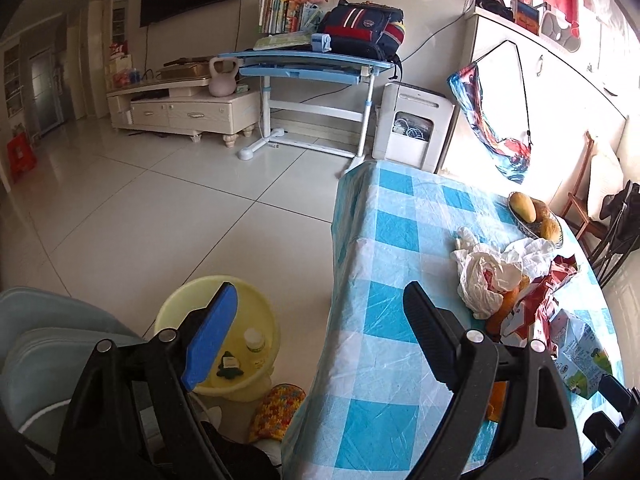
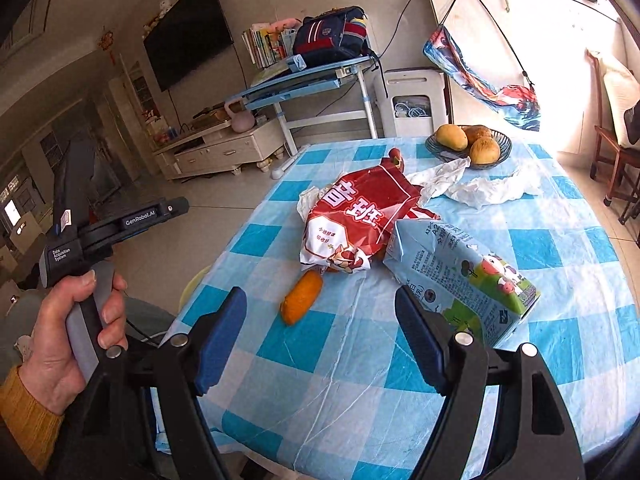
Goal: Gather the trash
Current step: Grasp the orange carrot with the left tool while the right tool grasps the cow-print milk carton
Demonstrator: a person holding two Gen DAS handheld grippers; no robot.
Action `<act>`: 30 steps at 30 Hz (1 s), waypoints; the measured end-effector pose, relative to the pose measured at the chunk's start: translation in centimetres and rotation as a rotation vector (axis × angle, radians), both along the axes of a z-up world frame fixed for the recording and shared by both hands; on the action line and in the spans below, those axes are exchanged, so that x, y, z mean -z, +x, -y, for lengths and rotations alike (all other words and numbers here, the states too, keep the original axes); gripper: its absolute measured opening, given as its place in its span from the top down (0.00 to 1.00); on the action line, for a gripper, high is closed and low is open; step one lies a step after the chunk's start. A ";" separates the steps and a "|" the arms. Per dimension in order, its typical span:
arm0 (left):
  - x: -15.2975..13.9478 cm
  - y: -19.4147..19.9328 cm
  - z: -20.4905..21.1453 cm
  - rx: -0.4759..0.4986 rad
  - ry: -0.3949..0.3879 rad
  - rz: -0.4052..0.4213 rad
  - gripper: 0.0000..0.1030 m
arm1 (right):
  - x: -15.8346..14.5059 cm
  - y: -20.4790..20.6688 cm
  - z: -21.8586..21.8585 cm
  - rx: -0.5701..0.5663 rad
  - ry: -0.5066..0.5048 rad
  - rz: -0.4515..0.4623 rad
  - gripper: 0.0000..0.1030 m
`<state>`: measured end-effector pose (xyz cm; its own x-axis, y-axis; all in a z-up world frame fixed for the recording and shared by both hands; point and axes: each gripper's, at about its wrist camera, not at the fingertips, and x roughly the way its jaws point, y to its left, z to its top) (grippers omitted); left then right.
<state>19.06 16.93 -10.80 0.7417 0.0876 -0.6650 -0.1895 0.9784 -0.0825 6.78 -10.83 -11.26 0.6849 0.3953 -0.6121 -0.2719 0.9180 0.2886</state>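
Both sets of jaws are standing wide and empty: you're aiming the right gripper (image 2: 320,340) at the orange wrapper (image 2: 301,297) near the desk's (image 2: 340,392) left edge, while the left gripper (image 1: 320,332) is hanging beside the yellow basin (image 1: 248,308) on the floor, ready to receive trash.

"GenRobot.AI" on left claw (image 2: 156,216), "A2" on milk carton (image 2: 464,276)

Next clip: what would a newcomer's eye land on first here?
The litter in the middle of the blue-checked table: a red wrapper, a milk carton to its right, an orange piece in front, crumpled white paper behind. At the far edge sits a fruit bowl; beside the table, on the floor, a yellow bin.
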 end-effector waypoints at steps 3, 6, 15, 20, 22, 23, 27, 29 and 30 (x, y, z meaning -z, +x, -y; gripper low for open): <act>1.0 0.4 0.4 0.044 -0.030 -0.042 0.21 | -0.1 -0.2 0.4 0.018 -0.008 0.009 0.28; 1.5 0.3 0.9 0.063 -0.023 -0.050 0.21 | -0.3 -0.1 1.1 0.049 -0.010 0.021 0.28; 1.8 0.5 2.3 0.122 -0.020 -0.056 0.20 | -0.8 0.3 2.8 0.113 -0.012 0.026 0.25; 2.4 0.4 4.7 0.225 -0.010 -0.085 0.20 | -0.9 0.9 3.4 0.122 -0.048 0.011 0.25; 2.6 0.3 6.1 0.269 0.025 -0.086 0.20 | -1.3 1.1 3.8 0.124 -0.070 0.017 0.24; 2.6 0.2 6.7 0.286 0.043 -0.082 0.20 | -1.6 1.2 4.1 0.130 -0.073 0.023 0.23; 3.0 -0.2 8.9 0.368 0.069 -0.094 0.20 | -2.1 1.8 5.2 0.145 -0.065 0.015 0.22; 3.3 -0.4 10.0 0.400 0.082 -0.106 0.20 | -2.1 2.4 5.4 0.140 -0.055 0.001 0.21; 3.4 -0.4 10.6 0.414 0.090 -0.111 0.20 | -2.1 2.8 5.4 0.131 -0.037 -0.012 0.21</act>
<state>18.61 6.35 -14.22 0.6512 -0.1411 -0.7457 0.2177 0.9760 0.0055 9.57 -16.22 -9.21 0.7217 0.2805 -0.6328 -0.1461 0.9553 0.2568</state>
